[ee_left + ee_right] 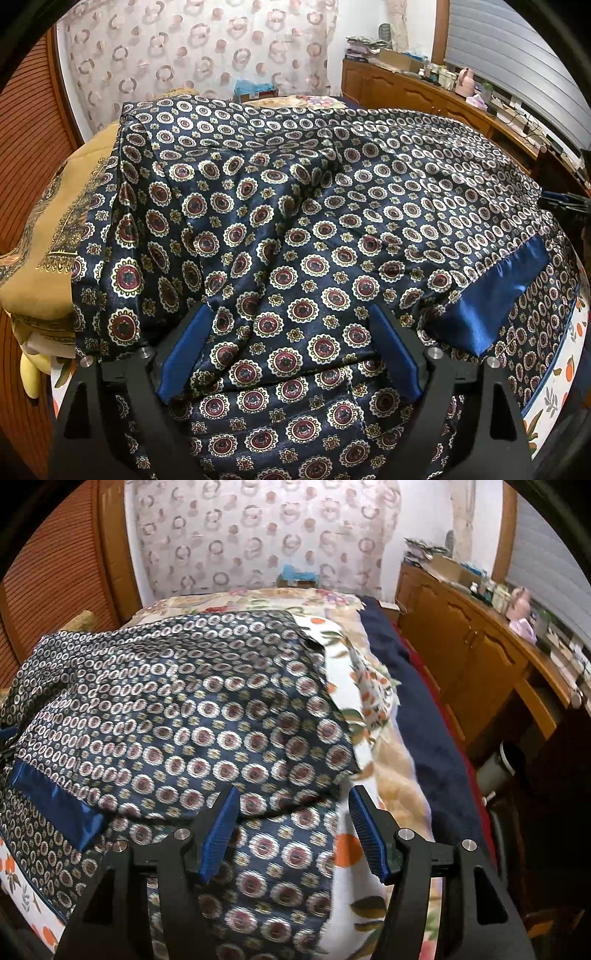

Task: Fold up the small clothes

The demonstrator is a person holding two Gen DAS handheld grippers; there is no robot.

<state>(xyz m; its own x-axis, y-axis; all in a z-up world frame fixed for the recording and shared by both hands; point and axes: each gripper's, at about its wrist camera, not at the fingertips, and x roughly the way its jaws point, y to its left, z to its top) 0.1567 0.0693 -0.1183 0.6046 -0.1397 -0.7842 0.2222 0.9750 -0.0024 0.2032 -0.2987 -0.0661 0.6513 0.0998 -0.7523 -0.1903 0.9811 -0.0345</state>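
A navy satin garment [295, 221] printed with red-and-white medallions lies spread and partly folded on the bed; a plain blue cuff [495, 295] shows at its right. My left gripper [291, 314] is open, its blue pads [188, 343] resting over the fabric near the front edge. In the right wrist view the same garment [177, 723] fills the left side, with the blue cuff [55, 805] at far left. My right gripper [293, 797] is open over the garment's right edge, holding nothing.
A tan patterned cloth [48, 236] lies left of the garment. The bed has a white sheet with orange fruit [369, 698] and a navy blanket [417, 720] along its right side. A wooden cabinet [476, 653] with clutter stands at right. A patterned curtain [199, 51] hangs behind.
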